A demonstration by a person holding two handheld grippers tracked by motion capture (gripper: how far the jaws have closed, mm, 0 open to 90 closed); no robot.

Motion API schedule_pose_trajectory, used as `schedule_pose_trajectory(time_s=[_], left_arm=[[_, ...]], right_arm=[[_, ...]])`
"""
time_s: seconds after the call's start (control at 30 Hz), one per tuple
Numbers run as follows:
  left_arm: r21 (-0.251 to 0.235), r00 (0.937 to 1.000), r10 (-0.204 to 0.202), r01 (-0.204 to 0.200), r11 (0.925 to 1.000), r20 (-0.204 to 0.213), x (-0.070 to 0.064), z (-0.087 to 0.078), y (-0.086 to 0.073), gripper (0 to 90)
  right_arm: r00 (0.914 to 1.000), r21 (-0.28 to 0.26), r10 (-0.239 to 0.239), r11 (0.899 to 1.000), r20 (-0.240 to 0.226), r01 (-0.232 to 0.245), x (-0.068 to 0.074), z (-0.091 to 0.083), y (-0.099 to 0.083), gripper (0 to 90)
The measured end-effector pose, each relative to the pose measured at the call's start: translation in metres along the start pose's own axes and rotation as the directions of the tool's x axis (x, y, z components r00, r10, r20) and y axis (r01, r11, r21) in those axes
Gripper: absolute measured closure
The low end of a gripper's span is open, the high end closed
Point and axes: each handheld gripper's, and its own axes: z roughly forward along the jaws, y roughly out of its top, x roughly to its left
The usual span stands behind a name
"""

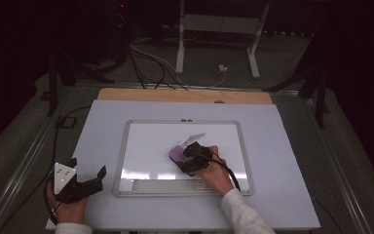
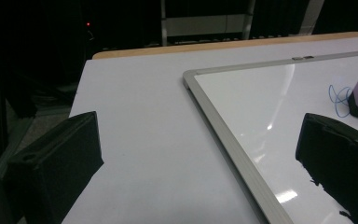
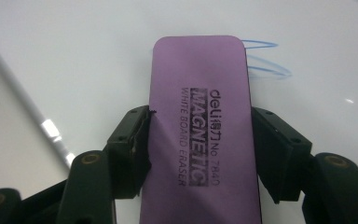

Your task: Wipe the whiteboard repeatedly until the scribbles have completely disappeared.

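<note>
**Eraser clamped over blue scribble on whiteboard**

The purple eraser [image 3: 200, 135] is gripped across its long sides by the right gripper [image 3: 200, 154], jaws closed on it, and is pressed flat on the whiteboard [image 1: 141, 134], near the board's middle. Blue marker loops [image 3: 263, 58] lie just beyond the eraser's far end, touching its edge. The left gripper [image 1: 85, 178] is held off the board's left frame, over the white table cover [image 1: 272, 195], jaws spread apart, nothing between them. The eraser is judged light and stiff-bodied with a smooth plastic top that could slip; the side grip at mid-length looks right. Being magnetic per its label, some drag on the board is expected.
</note>
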Motion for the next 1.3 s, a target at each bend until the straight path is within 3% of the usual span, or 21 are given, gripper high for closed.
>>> schedule_pose_trajectory(time_s=[0.07,0.1,0.17,0.23,0.27,0.3,0.4,0.47,0.53,0.6,0.67,0.7,0.8,0.9,0.93,1.0,1.07,1.17,1.2,1.27,1.3], left_arm=[[-0.002,1.0,-0.003,0.003,1.0,0.0,0.0,0.0,0.0,1.0],[-0.001,1.0,-0.003,0.003,1.0,0.0,0.001,0.0,0.0,1.0],[0.0,1.0,-0.001,0.001,1.0,0.002,0.0,0.001,0.0,1.0],[0.003,1.0,-0.001,0.001,1.0,0.004,0.0,0.002,0.0,1.0],[0.006,1.0,0.001,-0.001,1.0,0.004,0.0,0.002,0.0,1.0],[0.006,1.0,0.003,-0.003,1.0,0.004,-0.001,0.002,0.0,1.0],[-0.001,1.0,0.001,-0.001,1.0,0.003,-0.001,0.001,0.0,1.0],[-0.004,1.0,0.0,0.0,1.0,0.001,0.0,0.0,0.0,1.0],[-0.006,1.0,-0.006,0.006,1.0,-0.001,0.001,-0.001,0.0,1.0],[-0.003,1.0,-0.006,0.006,1.0,0.0,0.001,0.0,0.0,1.0],[0.001,1.0,-0.001,0.001,1.0,0.003,0.0,0.001,0.0,1.0],[0.001,1.0,-0.001,0.001,1.0,0.003,0.0,0.001,0.0,1.0],[0.003,1.0,0.002,-0.002,1.0,0.004,-0.001,0.002,0.0,1.0],[-0.002,1.0,0.001,-0.001,1.0,0.001,-0.001,0.0,0.001,1.0],[-0.003,1.0,0.0,0.0,1.0,0.001,-0.001,0.0,0.001,1.0],[-0.002,1.0,-0.004,0.004,1.0,0.0,0.0,0.0,0.0,1.0],[-0.002,1.0,-0.006,0.006,1.0,0.0,0.0,0.0,0.0,1.0],[-0.002,1.0,-0.003,0.003,1.0,0.002,0.0,0.0,0.0,1.0],[-0.002,1.0,-0.003,0.003,1.0,0.004,-0.001,0.001,0.0,1.0],[0.001,1.0,-0.001,0.001,1.0,0.005,-0.001,0.002,0.0,1.0],[0.002,1.0,0.001,-0.001,1.0,0.007,-0.001,0.002,0.0,1.0]], right_arm=[[0.9945,-0.002,0.057,0.998,0.088,-0.057,-0.012,0.0,0.001,41.6],[0.9889,-0.008,0.102,0.995,0.108,-0.102,-0.019,0.001,0.0,41.6],[0.9825,-0.018,0.166,0.986,0.085,-0.165,-0.028,0.001,-0.002,41.6],[0.9888,-0.015,0.134,0.991,0.067,-0.133,-0.022,0.0,-0.003,41.5],[0.9937,-0.008,0.112,0.994,0.009,-0.111,-0.017,0.001,-0.003,41.5],[0.998,-0.003,0.054,0.999,-0.033,-0.054,-0.008,0.0,-0.002,41.5],[0.9956,0.008,-0.036,0.999,-0.086,0.037,0.009,0.0,-0.001,41.6],[0.9974,0.013,-0.029,0.999,-0.065,0.03,0.007,0.0,0.001,41.6],[0.9989,0.008,0.033,0.999,0.034,-0.033,-0.005,0.001,0.002,41.6],[0.9868,-0.001,0.121,0.993,0.107,-0.122,-0.021,0.001,0.001,41.6],[0.98,-0.009,0.176,0.984,0.093,-0.176,-0.027,0.002,-0.001,41.6],[0.9828,-0.011,0.152,0.988,0.105,-0.152,-0.024,0.001,-0.001,41.6],[0.997,0.003,0.076,0.997,-0.008,-0.076,-0.009,0.001,-0.001,41.6],[0.9987,0.008,0.033,0.999,-0.038,-0.033,-0.002,0.001,0.001,41.6],[0.9983,0.006,0.048,0.999,-0.033,-0.047,-0.005,0.002,0.0,41.6],[0.995,0.0,0.092,0.996,0.041,-0.092,-0.014,0.002,0.001,41.6],[0.9826,-0.015,0.132,0.991,0.131,-0.131,-0.027,0.002,0.0,41.6],[0.959,-0.034,0.22,0.976,0.179,-0.217,-0.046,0.003,-0.002,41.5],[0.9554,-0.038,0.238,0.971,0.175,-0.235,-0.048,0.003,-0.001,41.5],[0.9555,-0.039,0.22,0.976,0.197,-0.216,-0.044,0.004,0.0,41.5],[0.9632,-0.033,0.206,0.979,0.172,-0.203,-0.04,0.004,0.0,41.5]])
